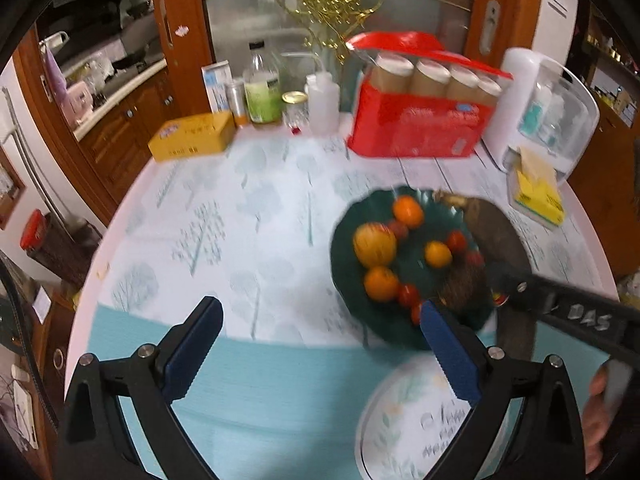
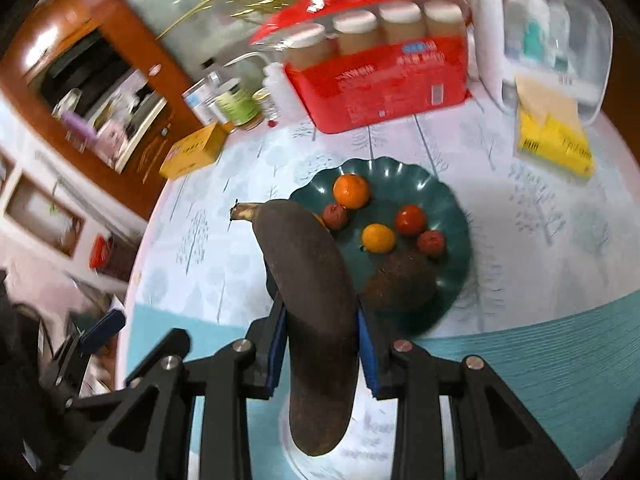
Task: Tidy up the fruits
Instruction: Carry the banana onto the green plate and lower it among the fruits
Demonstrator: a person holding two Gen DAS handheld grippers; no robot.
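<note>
The left tongs point(image 1: 322, 342) are spread wide with nothing between the blue pads, and are held above the bare patterned counter point(image 1: 240, 216), apparently kept clear so that the other hand has room. Just to their right the dark green scalloped plate point(image 1: 348, 276) is seen, on which the loose fruit has been gathered: a yellow-red apple point(image 1: 375, 245), two oranges point(image 1: 408, 211), small red tomatoes point(image 1: 408, 294) and a brown rough-skinned fruit point(image 2: 400, 284) near the front rim. A white patterned plate point(image 1: 412, 420) lies nearer, on the teal mat, and nothing can be made out on it.

Further right, a blackened, overripe banana point(image 2: 316, 300) is pinched at mid-length by the right tongs point(image 2: 322, 344), pressed together on it, with its stem end pointing away over the plate's left rim. It is carried in the air rather than resting on anything. Gripping at the middle is judged to keep it balanced; such soft fruit could bruise under the pads. Where it is meant to go cannot be told.
</note>
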